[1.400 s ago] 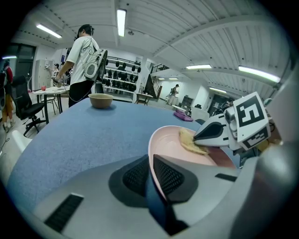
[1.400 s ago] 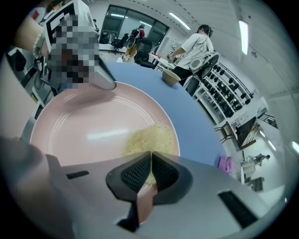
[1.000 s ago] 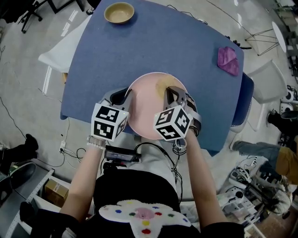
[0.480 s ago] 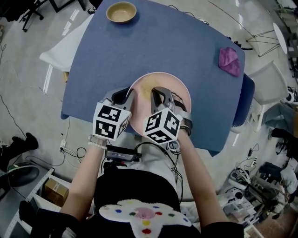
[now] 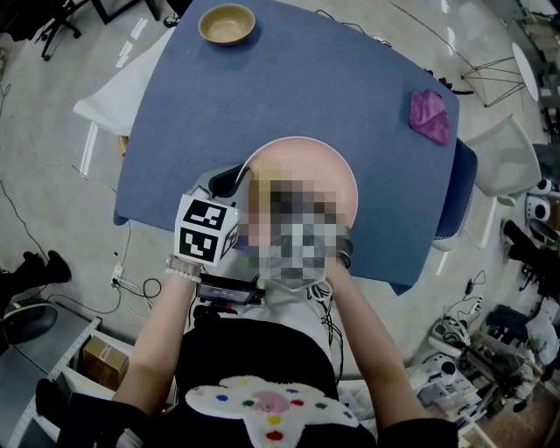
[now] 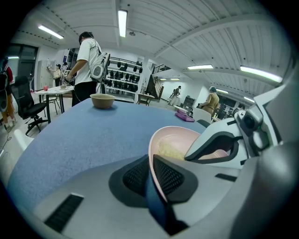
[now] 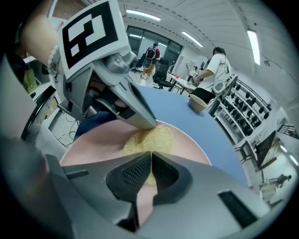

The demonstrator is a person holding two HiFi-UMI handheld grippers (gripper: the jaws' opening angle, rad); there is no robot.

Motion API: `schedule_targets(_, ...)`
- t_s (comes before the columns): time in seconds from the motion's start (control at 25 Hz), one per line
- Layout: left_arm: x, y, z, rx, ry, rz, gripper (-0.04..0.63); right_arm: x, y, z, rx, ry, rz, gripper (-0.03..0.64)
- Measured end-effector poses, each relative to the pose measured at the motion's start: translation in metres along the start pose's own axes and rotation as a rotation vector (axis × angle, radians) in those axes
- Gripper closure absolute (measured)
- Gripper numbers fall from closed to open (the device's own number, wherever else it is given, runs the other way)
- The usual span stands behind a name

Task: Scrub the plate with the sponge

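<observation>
A blue-topped table [image 5: 332, 96] stands on a pale grey floor [image 5: 44, 140]. A white chair [image 5: 506, 164] is at its right side and another white piece of furniture [image 5: 114, 96] at its left. Loose cables [image 5: 122, 278] trail over the floor by the near edge, close to a cardboard box [image 5: 103, 360]. The hall is wide, under a ribbed white ceiling [image 6: 210, 42] lit by long strip lights [image 6: 122, 21]. Dark shelving racks [image 6: 126, 79] stand at the far side. A black office chair [image 6: 23, 102] stands beside a small white table [image 6: 53, 91].

Tabletop [image 5: 332, 96] beyond plate [image 5: 306, 157] open; bowl [image 5: 227, 23], cloth [image 5: 429, 114] far.
</observation>
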State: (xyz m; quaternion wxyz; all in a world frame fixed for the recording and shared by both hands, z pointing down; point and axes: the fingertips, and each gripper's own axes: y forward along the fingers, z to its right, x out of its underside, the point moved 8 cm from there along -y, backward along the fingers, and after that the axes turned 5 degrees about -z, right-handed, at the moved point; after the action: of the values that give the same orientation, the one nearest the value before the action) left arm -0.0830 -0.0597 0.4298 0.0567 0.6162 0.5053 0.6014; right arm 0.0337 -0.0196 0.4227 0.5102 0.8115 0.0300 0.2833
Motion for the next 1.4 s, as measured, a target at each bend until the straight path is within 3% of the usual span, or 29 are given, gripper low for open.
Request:
schedule_targets(0.76,0.0,-0.001,-0.002,-0.01,-0.009,0.0,0.558,0.017,-0.034,-0.054,-0.182,-0.114,-0.009,0.603)
schedule_targets(0.96,-0.001,-0.001,-0.001,-0.012,-0.009,0.0,0.558,0.024,-0.034,-0.048,-0.173,-0.082,-0.038,0.603)
schedule_targets(1.4,0.0,-0.001,-0.001,-0.013,-0.006,0.002,0.558,0.036,-0.019,-0.001,-0.027,0.057,-0.059,0.603)
